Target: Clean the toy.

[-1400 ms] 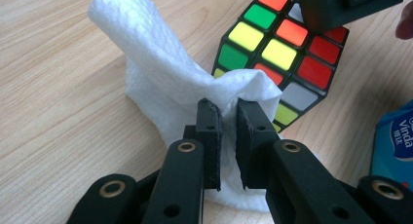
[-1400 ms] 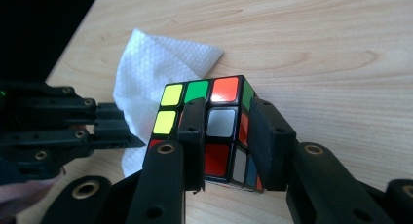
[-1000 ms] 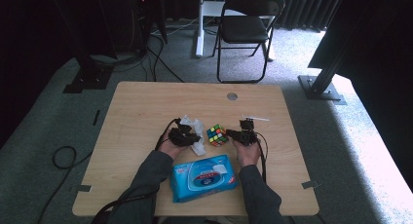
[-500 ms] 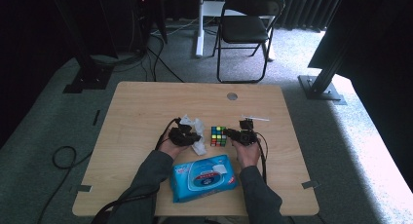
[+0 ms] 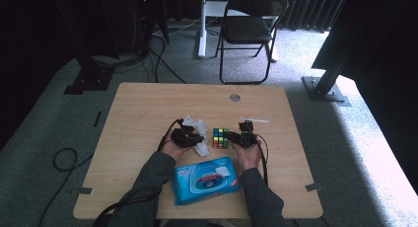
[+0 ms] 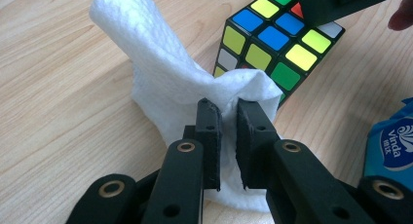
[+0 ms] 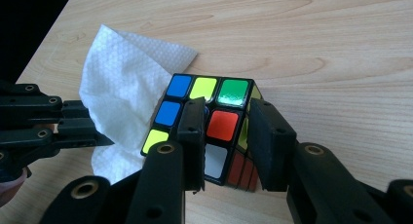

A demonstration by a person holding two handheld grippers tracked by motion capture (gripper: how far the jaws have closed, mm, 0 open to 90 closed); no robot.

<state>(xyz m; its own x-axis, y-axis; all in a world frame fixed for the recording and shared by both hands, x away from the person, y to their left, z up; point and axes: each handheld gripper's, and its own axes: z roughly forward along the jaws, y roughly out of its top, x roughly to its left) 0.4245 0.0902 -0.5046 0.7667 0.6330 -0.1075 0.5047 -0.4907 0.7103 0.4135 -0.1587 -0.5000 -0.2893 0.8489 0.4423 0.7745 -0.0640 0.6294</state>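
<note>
Multicoloured cube point(image 7: 209, 121) — black-edged, beside crumpled white wipe point(image 6: 165, 83).

Light: bright daylight falls from the right onto the floor point(image 5: 365, 133).
Room: dark at the back.
Table point(image 5: 148, 108): evenly lit, soft shadows.
Sharpness: high view a bit blurry.

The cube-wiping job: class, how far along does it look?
Done: a white wipe is out of the blue pack, pinched in the left claw. In hand: the right claw grips a corner of the puzzle cube, with the wipe beside it. Left: probably most of the wiping itself; how clean the faces are cannot be told.
</note>
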